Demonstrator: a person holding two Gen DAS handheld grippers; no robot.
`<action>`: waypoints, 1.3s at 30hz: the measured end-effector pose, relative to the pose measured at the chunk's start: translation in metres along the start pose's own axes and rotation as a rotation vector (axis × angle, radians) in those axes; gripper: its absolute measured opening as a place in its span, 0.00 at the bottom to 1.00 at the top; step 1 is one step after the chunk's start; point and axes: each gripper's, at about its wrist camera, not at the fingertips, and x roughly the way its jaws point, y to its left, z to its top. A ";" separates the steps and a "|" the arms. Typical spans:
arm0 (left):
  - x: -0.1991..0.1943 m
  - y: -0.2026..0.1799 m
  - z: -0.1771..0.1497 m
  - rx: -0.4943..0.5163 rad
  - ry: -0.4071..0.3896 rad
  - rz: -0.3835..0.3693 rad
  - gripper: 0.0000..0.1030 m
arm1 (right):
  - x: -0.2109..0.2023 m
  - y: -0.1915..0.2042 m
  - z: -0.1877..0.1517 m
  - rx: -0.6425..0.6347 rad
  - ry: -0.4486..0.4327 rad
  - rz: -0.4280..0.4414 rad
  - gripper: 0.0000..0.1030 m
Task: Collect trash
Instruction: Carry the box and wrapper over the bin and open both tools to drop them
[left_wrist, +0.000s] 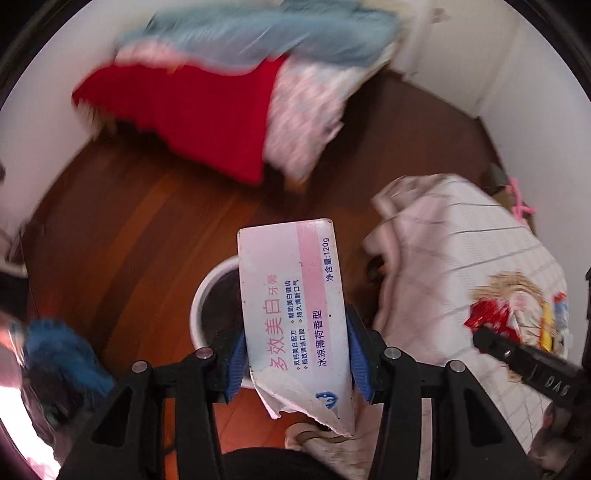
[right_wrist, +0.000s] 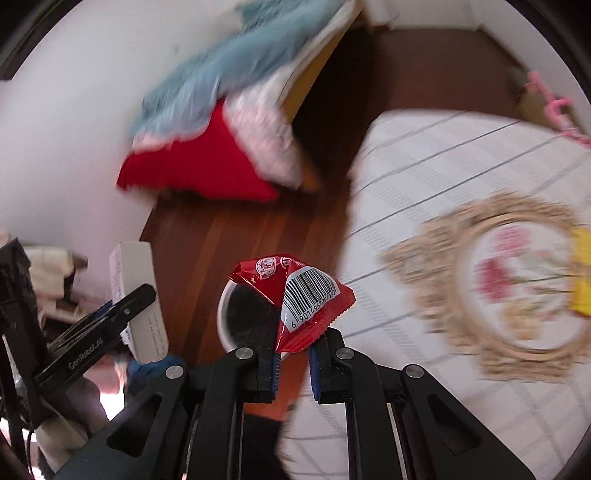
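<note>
a: left gripper (left_wrist: 295, 356) clamped on a white toothpaste box (left_wrist: 293, 310), blue pads (left_wrist: 356, 350) pressed to both long sides, torn flap hanging at the near end. box sits right over the bin (left_wrist: 210, 302), covering its right half in the left cam.

b: and the right one?

a: right gripper (right_wrist: 293, 363) pinched tight on a red wrapper (right_wrist: 299, 299), barcode facing the cam. wrapper is held above the bin (right_wrist: 236, 314) too, overlapping its right rim in the right cam.

b: where's the bin itself?

a: white, round, dark inside, standing on the wood floor (left_wrist: 147, 206). just right of the bin: a table under a white checked cloth (left_wrist: 461, 251) w/ an embroidered wreath (right_wrist: 491, 291).

b: anything on the cloth?

a: a yellow item (right_wrist: 581, 271) at the frame edge, right of the bin, too blurred to name. far behind the bin, a pile of red, blue & pink-white fabric (left_wrist: 229, 92) against the wall, also blurred.

b: both tools visible to each other?

a: yes. in the right cam the left gripper (right_wrist: 122, 306) and its box (right_wrist: 138, 295) show left of the bin; in the left cam the right gripper (left_wrist: 517, 354) shows right of the bin, w/ the red wrapper (left_wrist: 491, 319) at its tip.
</note>
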 end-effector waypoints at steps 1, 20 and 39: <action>0.011 0.012 0.000 -0.028 0.020 -0.001 0.42 | 0.019 0.007 0.000 -0.006 0.033 0.002 0.12; 0.130 0.106 0.000 -0.181 0.218 0.064 0.90 | 0.267 0.063 0.013 -0.150 0.388 -0.157 0.52; 0.091 0.106 -0.022 -0.145 0.141 0.183 0.99 | 0.231 0.074 0.003 -0.257 0.297 -0.320 1.00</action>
